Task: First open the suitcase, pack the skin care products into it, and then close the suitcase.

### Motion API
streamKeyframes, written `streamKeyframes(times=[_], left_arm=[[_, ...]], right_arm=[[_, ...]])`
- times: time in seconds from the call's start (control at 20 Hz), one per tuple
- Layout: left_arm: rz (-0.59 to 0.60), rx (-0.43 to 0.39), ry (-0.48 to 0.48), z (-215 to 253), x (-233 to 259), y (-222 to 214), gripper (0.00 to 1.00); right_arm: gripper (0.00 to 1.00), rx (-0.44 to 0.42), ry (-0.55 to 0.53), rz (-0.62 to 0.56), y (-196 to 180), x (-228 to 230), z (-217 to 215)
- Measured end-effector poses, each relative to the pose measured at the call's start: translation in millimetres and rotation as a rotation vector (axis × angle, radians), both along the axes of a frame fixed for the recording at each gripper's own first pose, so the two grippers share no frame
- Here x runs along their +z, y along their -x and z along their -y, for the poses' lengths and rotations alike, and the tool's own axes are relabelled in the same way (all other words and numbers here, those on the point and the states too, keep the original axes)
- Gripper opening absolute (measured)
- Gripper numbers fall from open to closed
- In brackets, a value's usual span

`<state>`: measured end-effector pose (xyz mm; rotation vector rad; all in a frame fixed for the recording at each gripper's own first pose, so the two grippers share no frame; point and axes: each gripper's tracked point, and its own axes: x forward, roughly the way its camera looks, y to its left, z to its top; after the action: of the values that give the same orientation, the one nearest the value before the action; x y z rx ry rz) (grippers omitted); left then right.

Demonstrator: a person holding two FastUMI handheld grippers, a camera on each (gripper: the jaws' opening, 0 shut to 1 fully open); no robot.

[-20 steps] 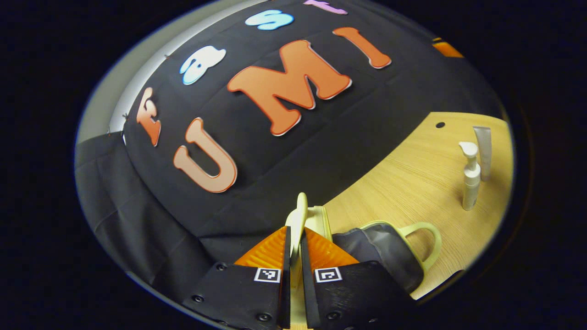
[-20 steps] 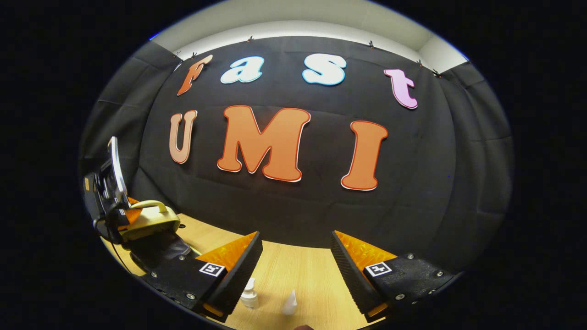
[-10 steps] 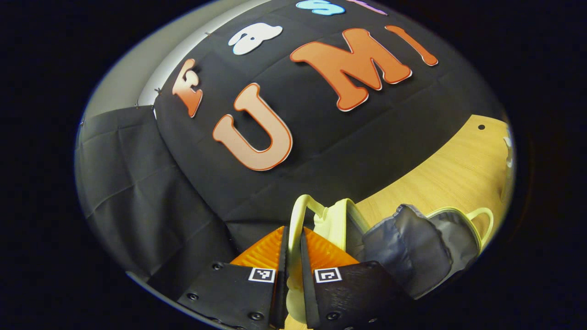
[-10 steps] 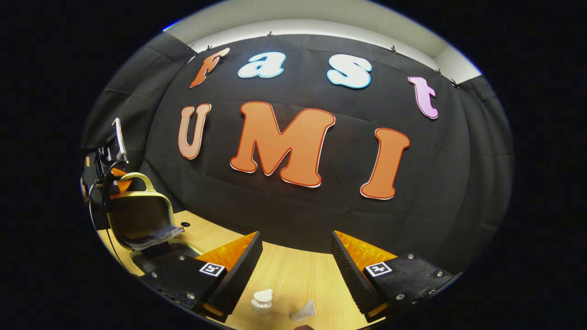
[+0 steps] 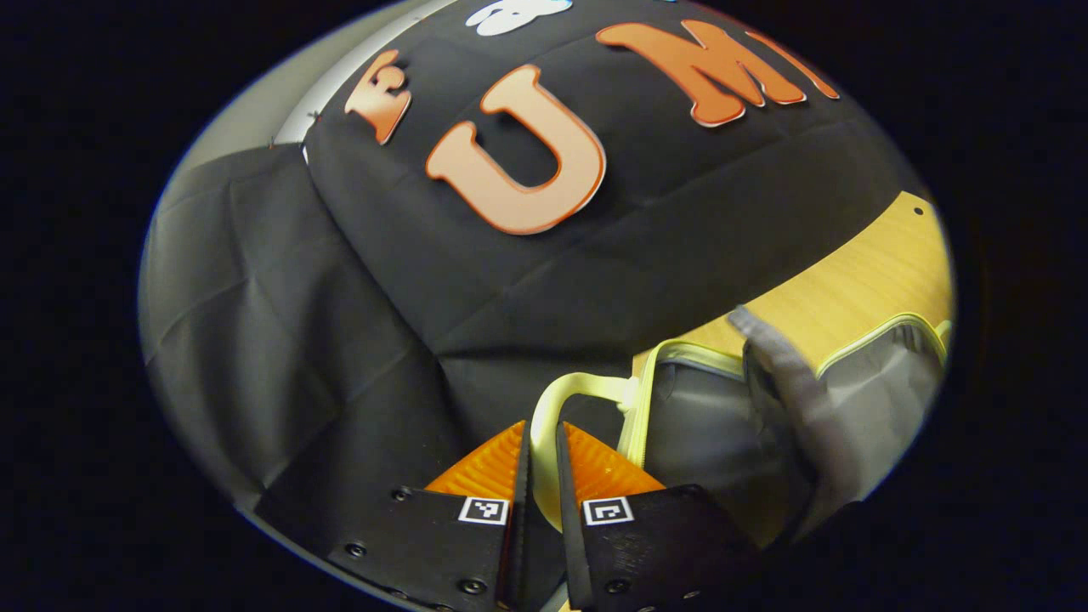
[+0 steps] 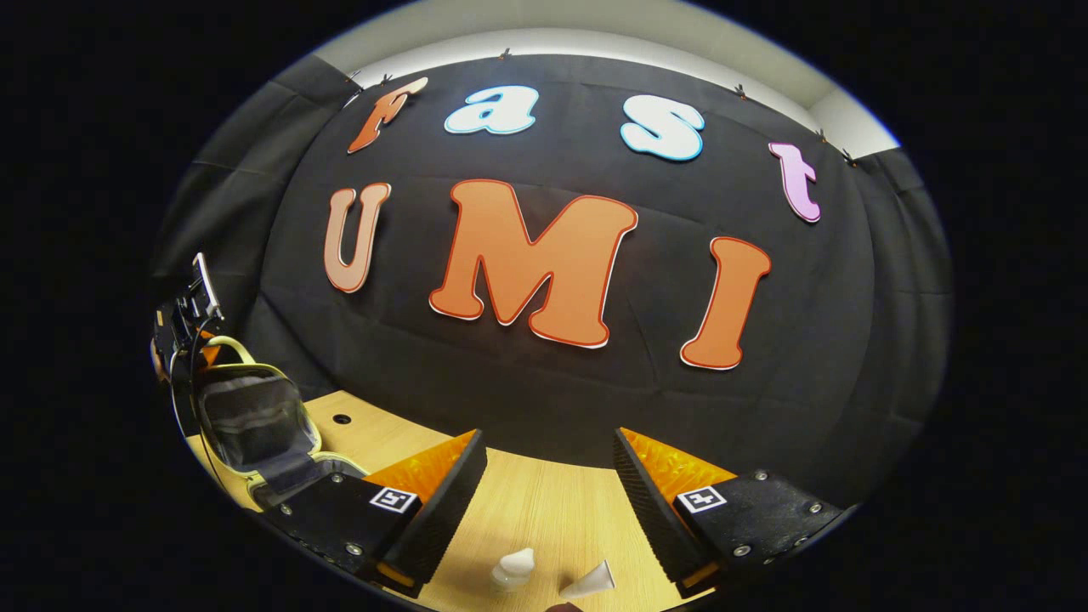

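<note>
My left gripper (image 5: 542, 450) is shut on the pale yellow handle (image 5: 568, 393) of the suitcase lid. The small suitcase (image 5: 722, 416) has a pale yellow shell and grey lining, and a grey flap (image 5: 790, 382) hangs between its two halves. In the right gripper view the suitcase (image 6: 255, 416) stands open at the far left, its lid raised almost upright, with the left gripper (image 6: 191, 314) at the lid's top. My right gripper (image 6: 548, 476) is open above the table. Below it lie a white pump bottle (image 6: 514, 568) and a white tube (image 6: 591, 580).
The light wooden table (image 6: 544, 510) runs back to the black cloth wall. A small dark hole (image 6: 342, 419) sits in the tabletop near the suitcase. A dark cable hangs from the left gripper beside the lid.
My left gripper has swung the suitcase lid up and back by its handle, so the grey inside now shows. The right gripper has stayed open, shifting slightly over the bottle and tube.
</note>
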<state>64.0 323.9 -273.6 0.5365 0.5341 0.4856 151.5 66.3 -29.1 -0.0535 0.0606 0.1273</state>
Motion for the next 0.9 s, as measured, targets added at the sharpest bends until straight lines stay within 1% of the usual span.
streamKeyframes(times=[0.2, 0.35, 0.55, 0.65, 0.7, 0.75, 0.8, 0.85, 0.9], left_arm=[[-0.068, 0.076, 0.099, -44, -60, 14, 0.18], [-0.115, 0.092, 0.164, -56, -95, 14, 0.18], [-0.152, 0.109, 0.243, -74, -129, 26, 0.18], [-0.172, 0.138, 0.248, -79, -143, 35, 0.18], [-0.179, 0.152, 0.221, -85, -145, 38, 0.18], [-0.18, 0.158, 0.205, -86, -146, 40, 0.22], [-0.173, 0.164, 0.211, -81, -143, 39, 0.23], [-0.156, 0.168, 0.218, -75, -138, 39, 0.31], [-0.136, 0.163, 0.211, -67, -127, 36, 0.34]], right_arm=[[0.95, -0.005, 0.013, -0.032, -1, -4, -18], [0.95, -0.01, 0.014, -0.06, 2, -9, -29], [0.95, -0.052, -0.004, -0.098, 7, -16, -35], [0.95, -0.067, -0.02, -0.111, 8, -17, -35], [0.95, -0.071, -0.027, -0.119, 11, -19, -34], [0.95, -0.078, -0.03, -0.122, 13, -20, -32], [0.95, -0.078, -0.033, -0.127, 14, -22, -29], [0.95, -0.077, -0.033, -0.127, 14, -23, -26], [0.95, -0.075, -0.033, -0.126, 16, -25, -21]])
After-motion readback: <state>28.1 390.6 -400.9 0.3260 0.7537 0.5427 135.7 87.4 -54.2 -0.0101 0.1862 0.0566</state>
